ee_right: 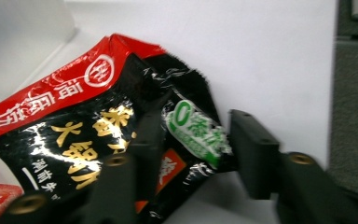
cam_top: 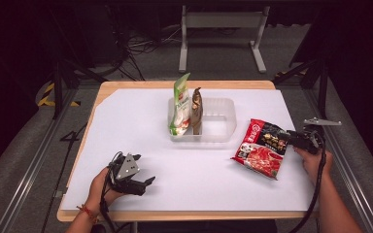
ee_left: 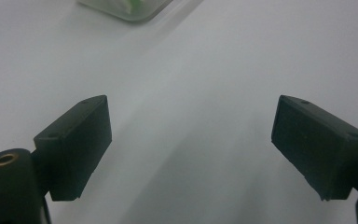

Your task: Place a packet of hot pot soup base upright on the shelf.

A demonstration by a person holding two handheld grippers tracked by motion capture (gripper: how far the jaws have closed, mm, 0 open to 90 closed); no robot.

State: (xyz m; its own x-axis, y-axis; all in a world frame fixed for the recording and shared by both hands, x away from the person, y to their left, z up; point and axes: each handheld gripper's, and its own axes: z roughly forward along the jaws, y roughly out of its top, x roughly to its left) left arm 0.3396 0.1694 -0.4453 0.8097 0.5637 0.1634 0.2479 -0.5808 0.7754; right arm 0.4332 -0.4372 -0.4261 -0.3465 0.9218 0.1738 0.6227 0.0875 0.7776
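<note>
A red and black food packet (cam_top: 261, 148) lies on the white table cover at the right, its right edge raised a little. My right gripper (cam_top: 291, 138) holds that edge. In the right gripper view the packet (ee_right: 74, 130) is crumpled between the two black jaws, and the gripper (ee_right: 196, 140) is shut on its corner with the green label. My left gripper (cam_top: 145, 185) rests low over the near left of the table. Its jaws stand wide apart in the left gripper view, with only bare white surface between them (ee_left: 191, 140).
A clear plastic tray (cam_top: 226, 128) sits mid-table, and a corner of the tray (ee_left: 130, 9) also appears in the left gripper view. A green and white pouch (cam_top: 180, 104) and a brown pouch (cam_top: 196, 109) stand upright in its left part. A metal frame stands on the floor beyond the table.
</note>
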